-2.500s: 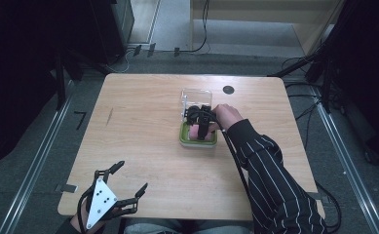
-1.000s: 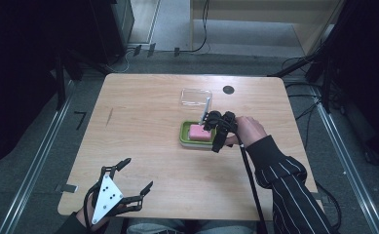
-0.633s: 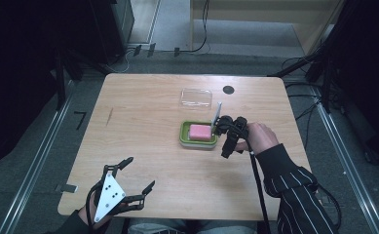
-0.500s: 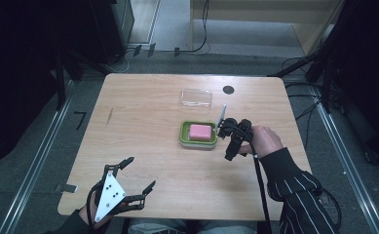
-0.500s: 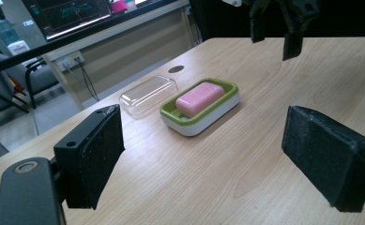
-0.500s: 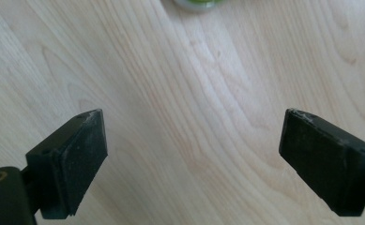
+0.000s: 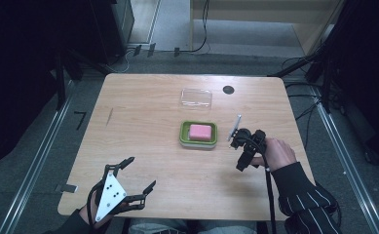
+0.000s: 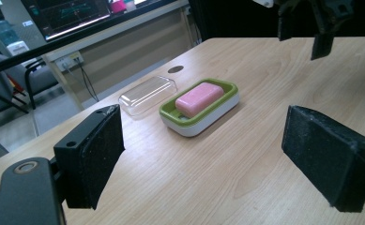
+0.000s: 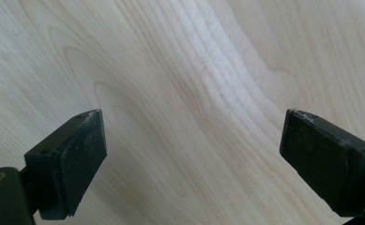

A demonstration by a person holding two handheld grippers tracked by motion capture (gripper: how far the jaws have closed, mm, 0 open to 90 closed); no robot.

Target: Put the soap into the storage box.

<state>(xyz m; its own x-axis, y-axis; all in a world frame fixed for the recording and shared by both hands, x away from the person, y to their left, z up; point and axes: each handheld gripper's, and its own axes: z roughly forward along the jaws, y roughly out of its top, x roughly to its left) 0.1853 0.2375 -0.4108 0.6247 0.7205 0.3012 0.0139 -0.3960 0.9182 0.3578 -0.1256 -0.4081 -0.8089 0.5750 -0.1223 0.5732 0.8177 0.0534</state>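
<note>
A pink soap bar [image 7: 200,131] lies in a green and white soap dish [image 7: 183,140] at the middle of the wooden table. The clear lid [image 7: 196,97] lies flat just behind the dish, apart from it. My right gripper [image 7: 235,154] hovers to the right of the dish, open and holding nothing. In the right gripper view its jaws [image 9: 192,159] stand wide over bare wood. My left gripper [image 7: 141,172] is open near the front left edge. The left gripper view looks past its gripper [image 8: 213,164] at the soap [image 8: 200,97], the dish [image 8: 217,110] and the lid [image 8: 147,95].
A dark round hole [image 7: 228,89] sits in the tabletop behind the lid. The table's edges drop to a grey floor with cables and dark stands around it. The other gripper [image 8: 311,21] hangs at the top right of the left gripper view.
My right gripper has drawn back from the soap dish, to the right and toward the person. The lid now lies flat behind the dish. The left gripper has barely moved.
</note>
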